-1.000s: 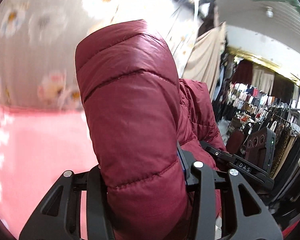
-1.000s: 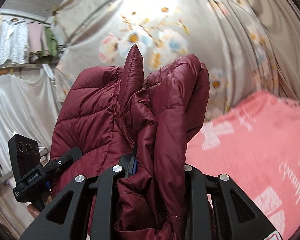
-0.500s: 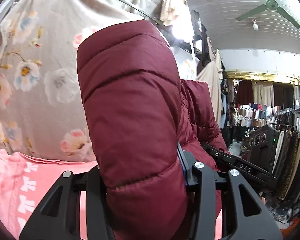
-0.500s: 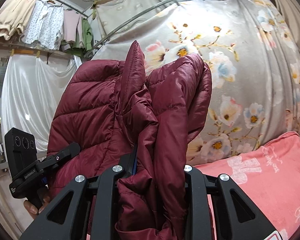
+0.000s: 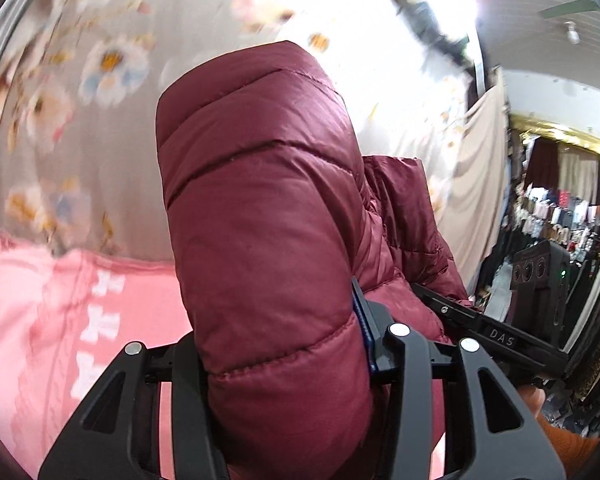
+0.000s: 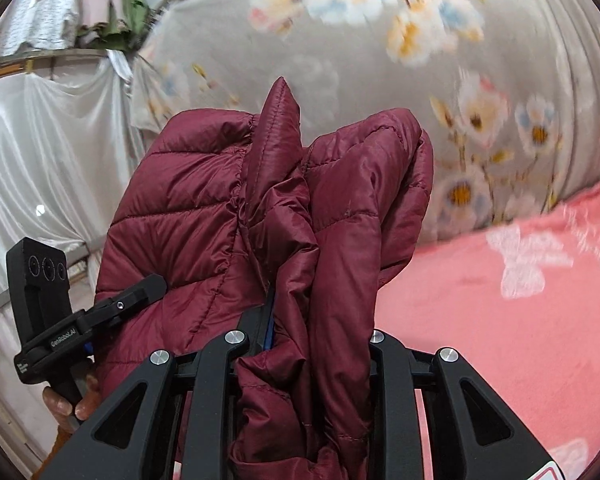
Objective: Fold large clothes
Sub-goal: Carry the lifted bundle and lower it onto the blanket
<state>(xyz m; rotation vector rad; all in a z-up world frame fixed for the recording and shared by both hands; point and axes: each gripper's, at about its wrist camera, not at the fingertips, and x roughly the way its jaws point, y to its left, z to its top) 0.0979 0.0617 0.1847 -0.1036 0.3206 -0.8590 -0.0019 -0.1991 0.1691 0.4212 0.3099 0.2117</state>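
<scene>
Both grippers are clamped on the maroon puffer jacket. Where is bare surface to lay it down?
The pink blanket lies bare between the floral curtain behind it and the right gripper. In the left wrist view it also shows bare beside the left gripper. The puffer jacket hides the middle, so that stretch is unknown.

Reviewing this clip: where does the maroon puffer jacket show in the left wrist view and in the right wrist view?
Left wrist view: the maroon puffer jacket fills the centre, clamped in the left gripper.
Right wrist view: it fills the centre and left, bunched in the right gripper.
Shared landmark: the pink blanket, lower left in the left view, lower right in the right view.
</scene>
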